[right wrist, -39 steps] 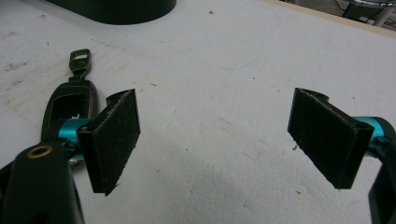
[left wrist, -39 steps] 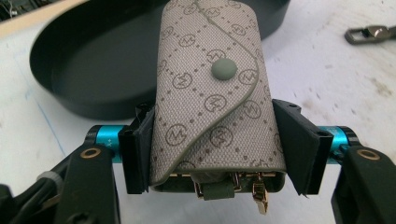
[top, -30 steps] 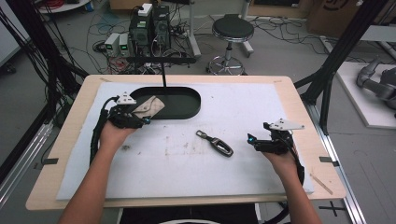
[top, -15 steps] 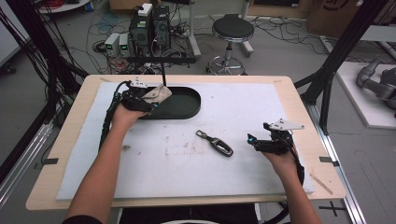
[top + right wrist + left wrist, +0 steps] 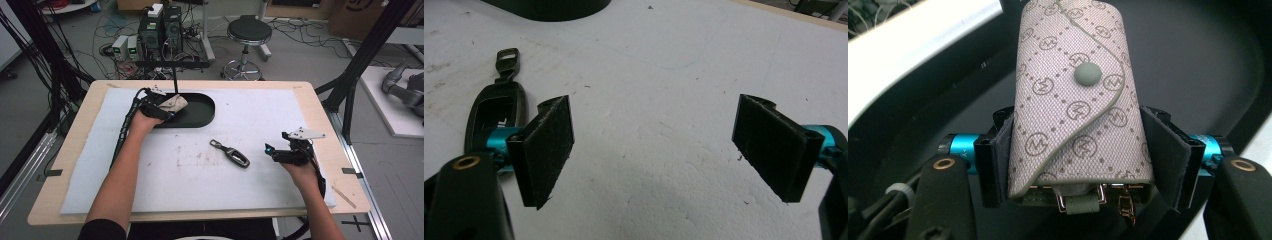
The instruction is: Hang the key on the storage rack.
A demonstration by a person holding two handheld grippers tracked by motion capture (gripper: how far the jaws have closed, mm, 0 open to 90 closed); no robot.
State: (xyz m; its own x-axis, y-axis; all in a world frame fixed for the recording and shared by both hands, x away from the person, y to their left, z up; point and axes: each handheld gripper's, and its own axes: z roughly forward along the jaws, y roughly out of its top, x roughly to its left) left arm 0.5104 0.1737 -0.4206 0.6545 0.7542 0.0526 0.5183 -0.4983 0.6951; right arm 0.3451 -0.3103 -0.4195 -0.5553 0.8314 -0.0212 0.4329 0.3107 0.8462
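Right tongs (image 5: pixel 654 150): bare surface (image 5: pixel 664 90) between pads, car key (image 5: pixel 231 152) just left; tray wall (image 5: pixel 923 75) flanks left tongs (image 5: pixel 1083 160).

Lab: computer towers (image 5: pixel 161 30), floor cables (image 5: pixel 300 30), stool (image 5: pixel 248 32)

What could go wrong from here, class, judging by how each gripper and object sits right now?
1. The left gripper pinches the key pouch only at its lower end above the black tray; it might tilt or slip out.
2. The right gripper hangs open beside the car key; a careless move could knock it.
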